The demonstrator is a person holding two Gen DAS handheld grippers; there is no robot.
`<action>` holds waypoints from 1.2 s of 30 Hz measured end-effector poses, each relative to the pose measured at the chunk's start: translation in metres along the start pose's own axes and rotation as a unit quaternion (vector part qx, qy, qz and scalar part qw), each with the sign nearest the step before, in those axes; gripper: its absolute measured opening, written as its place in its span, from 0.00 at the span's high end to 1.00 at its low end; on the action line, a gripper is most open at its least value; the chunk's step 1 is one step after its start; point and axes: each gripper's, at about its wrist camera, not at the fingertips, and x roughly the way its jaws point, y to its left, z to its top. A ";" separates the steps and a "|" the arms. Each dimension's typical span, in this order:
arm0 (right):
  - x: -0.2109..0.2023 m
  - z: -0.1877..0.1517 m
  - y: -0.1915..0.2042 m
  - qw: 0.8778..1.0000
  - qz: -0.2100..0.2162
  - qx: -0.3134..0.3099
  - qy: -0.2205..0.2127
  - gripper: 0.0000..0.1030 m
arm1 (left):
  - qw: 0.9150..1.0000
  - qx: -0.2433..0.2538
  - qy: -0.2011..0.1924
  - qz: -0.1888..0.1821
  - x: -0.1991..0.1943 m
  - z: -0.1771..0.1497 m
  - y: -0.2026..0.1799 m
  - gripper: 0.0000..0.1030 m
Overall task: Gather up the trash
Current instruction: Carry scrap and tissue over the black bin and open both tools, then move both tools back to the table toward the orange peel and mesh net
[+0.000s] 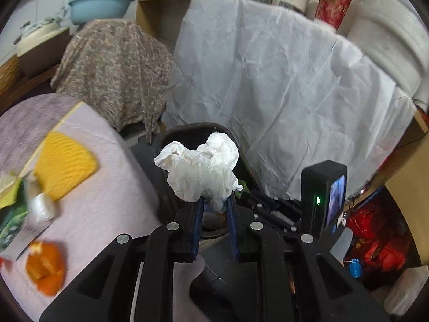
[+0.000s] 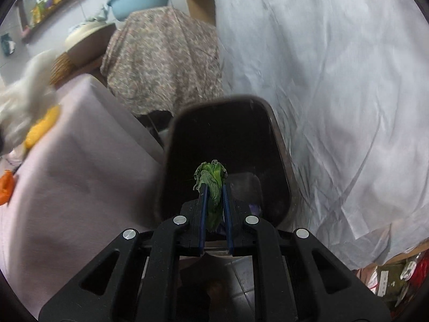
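The left gripper (image 1: 214, 201) is clenched on a crumpled white paper tissue (image 1: 201, 166), which balloons above the blue pads (image 1: 198, 222) toward twelve o'clock and hangs over the mouth of a dark plastic trash bin (image 1: 187, 131). The right gripper (image 2: 213, 190) is clamped tight on a wilted green vegetable leaf (image 2: 211, 185), pinched between its blue pads (image 2: 203, 214), and is held over the open dark plastic trash bin (image 2: 278, 161), whose mouth fills the middle of the right wrist view. At nine o'clock of the bin stands a table under a pale lilac cloth (image 1: 107, 187); on it, blurred, lie a yellow ribbed sponge (image 1: 64, 163) and, at eight o'clock, orange peel pieces (image 1: 45, 268). A large creased white sheet (image 1: 281, 80) drapes behind the bin from twelve to three o'clock, and a floral brown cloth (image 1: 115, 72) covers something at eleven o'clock.
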 end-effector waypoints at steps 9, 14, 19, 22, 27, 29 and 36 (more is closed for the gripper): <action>0.027 -0.016 -0.020 0.999 0.001 0.029 0.024 0.88 | 0.997 -0.015 0.069 0.006 0.083 0.009 -0.010 0.80; 0.036 -0.020 -0.028 0.999 0.000 0.040 0.022 0.86 | 0.998 -0.026 0.063 0.009 0.084 0.008 -0.007 0.63; 0.032 -0.022 -0.027 0.999 -0.005 0.046 0.016 0.39 | 0.999 -0.034 0.038 -0.004 0.069 0.012 -0.007 0.32; 0.024 -0.021 -0.023 0.999 -0.010 0.038 0.005 0.39 | 0.999 -0.021 0.026 -0.003 0.056 0.009 -0.010 0.22; 0.000 -0.018 -0.016 0.999 0.006 0.039 -0.003 0.34 | 0.999 -0.022 0.002 -0.028 0.022 0.001 -0.008 0.18; -0.015 -0.018 -0.011 0.999 0.012 0.038 -0.015 0.28 | 0.999 -0.020 -0.014 -0.032 0.002 -0.005 -0.006 0.17; -0.060 -0.016 0.031 0.998 0.050 0.012 -0.044 0.24 | 0.996 -0.015 -0.086 0.000 -0.073 -0.027 0.010 0.09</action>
